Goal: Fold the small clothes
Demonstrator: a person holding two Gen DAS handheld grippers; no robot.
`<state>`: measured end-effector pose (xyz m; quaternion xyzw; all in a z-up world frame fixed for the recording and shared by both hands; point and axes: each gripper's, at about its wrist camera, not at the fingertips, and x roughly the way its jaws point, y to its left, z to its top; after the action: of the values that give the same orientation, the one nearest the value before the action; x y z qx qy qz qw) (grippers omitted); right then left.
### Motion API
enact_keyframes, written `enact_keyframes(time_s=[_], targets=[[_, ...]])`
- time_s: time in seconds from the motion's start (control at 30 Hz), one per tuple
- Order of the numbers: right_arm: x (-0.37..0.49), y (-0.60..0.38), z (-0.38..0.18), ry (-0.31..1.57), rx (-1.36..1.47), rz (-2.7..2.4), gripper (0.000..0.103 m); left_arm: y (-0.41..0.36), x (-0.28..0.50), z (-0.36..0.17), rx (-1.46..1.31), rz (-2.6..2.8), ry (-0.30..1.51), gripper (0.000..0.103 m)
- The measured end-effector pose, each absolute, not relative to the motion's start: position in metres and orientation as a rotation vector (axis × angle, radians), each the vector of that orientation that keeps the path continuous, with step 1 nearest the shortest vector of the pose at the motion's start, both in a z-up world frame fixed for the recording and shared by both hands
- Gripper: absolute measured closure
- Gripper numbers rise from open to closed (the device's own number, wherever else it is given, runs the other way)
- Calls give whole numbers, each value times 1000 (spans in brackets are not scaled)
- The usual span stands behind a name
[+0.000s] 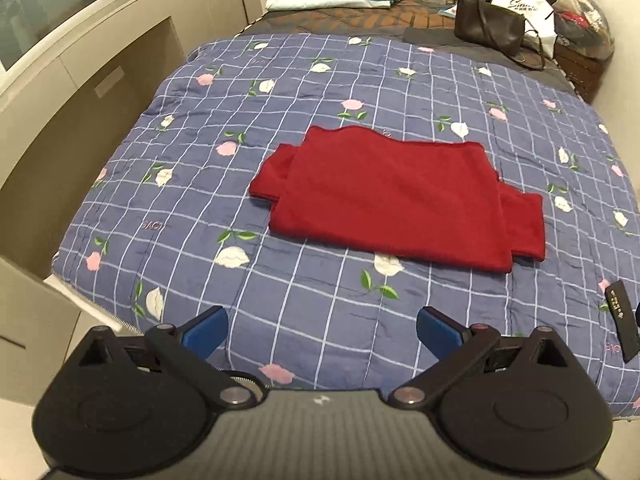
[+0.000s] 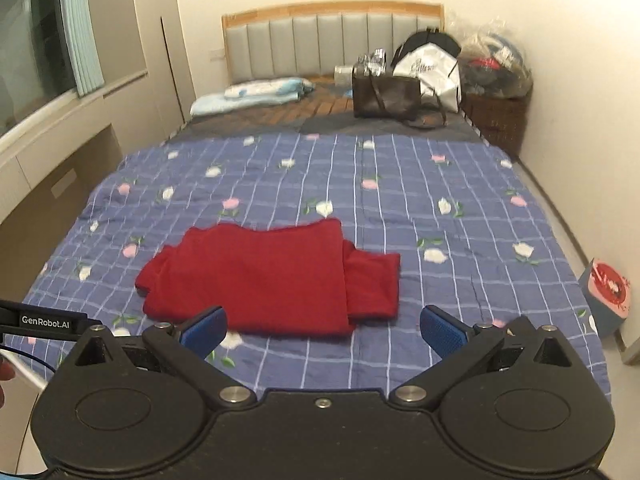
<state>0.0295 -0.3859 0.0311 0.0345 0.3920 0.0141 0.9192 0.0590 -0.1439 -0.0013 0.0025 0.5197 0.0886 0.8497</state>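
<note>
At the head of the bed, a brown wicker basket (image 2: 498, 120) holds a clear plastic bag (image 2: 496, 66) stuffed with mixed items, beside a dark handbag (image 2: 386, 96) and a white tote (image 2: 430, 70). Mid-quilt (image 1: 280, 300), a red garment (image 1: 396, 196) lies flat, body folded to a rectangle with sleeves poking out either side. Left gripper (image 1: 322, 330) and right gripper (image 2: 323, 330) hover above the near edge, fingers spread apart and empty.

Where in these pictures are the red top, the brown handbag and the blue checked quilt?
red top (image 1: 392, 200): left wrist view, middle of its folded body.
brown handbag (image 2: 386, 94): right wrist view, front face of the bag.
blue checked quilt (image 1: 304, 80): left wrist view, bare patch beyond the top.
</note>
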Motion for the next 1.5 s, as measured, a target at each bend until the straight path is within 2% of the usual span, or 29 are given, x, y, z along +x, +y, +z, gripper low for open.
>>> enact_keyframes(time_s=[0.2, 0.93, 1.17, 1.5], targets=[[40, -400, 19, 947, 85, -18, 1, -144, 47, -4, -2, 239, 1119, 1], [59, -400, 3, 1028, 66, 13, 1, -111, 61, -19, -58, 328, 1208, 1], [85, -381, -7, 1068, 54, 8, 1, -80, 102, -40, -88, 314, 1251, 1], [156, -327, -42, 1177, 45, -18, 1, -30, 202, -79, -77, 256, 1337, 1]])
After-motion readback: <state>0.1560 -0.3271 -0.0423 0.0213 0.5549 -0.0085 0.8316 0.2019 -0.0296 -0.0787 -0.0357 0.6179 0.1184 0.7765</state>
